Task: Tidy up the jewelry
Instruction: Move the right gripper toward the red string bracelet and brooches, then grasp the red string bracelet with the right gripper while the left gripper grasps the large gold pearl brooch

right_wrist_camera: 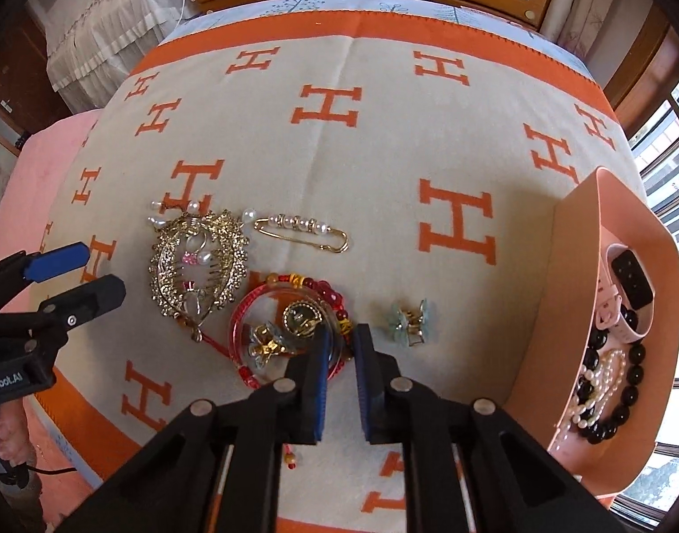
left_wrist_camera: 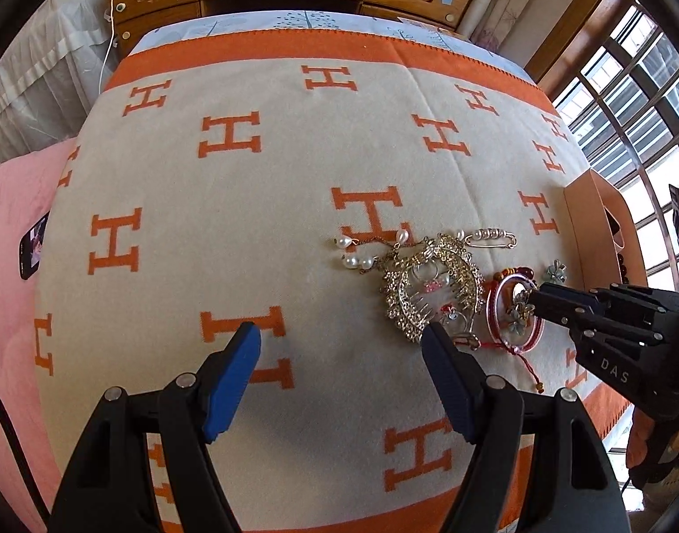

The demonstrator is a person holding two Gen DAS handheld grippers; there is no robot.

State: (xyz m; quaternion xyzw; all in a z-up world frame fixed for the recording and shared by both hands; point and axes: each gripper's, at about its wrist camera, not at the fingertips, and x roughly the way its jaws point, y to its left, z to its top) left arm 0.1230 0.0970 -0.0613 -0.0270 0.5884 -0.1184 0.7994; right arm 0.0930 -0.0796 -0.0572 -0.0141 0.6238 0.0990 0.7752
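Now the clear pink bangle (right_wrist_camera: pixel 286 346) rings 2 gold-toned clips (right_wrist_camera: pixel 268 346).

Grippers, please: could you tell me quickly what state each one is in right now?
Left gripper: open, holding nothing.
Right gripper: nearly closed, pinching the rim of the red bangle.

Jewelry pile on the blanket

Gold rhinestone comb (right_wrist_camera: pixel 197 262), pearl pin (right_wrist_camera: pixel 306 228), red bangle (right_wrist_camera: pixel 290 333) lie clustered; green flower clip (right_wrist_camera: pixel 410 322) just beside; beads and watch in the peach box (right_wrist_camera: pixel 557 311).
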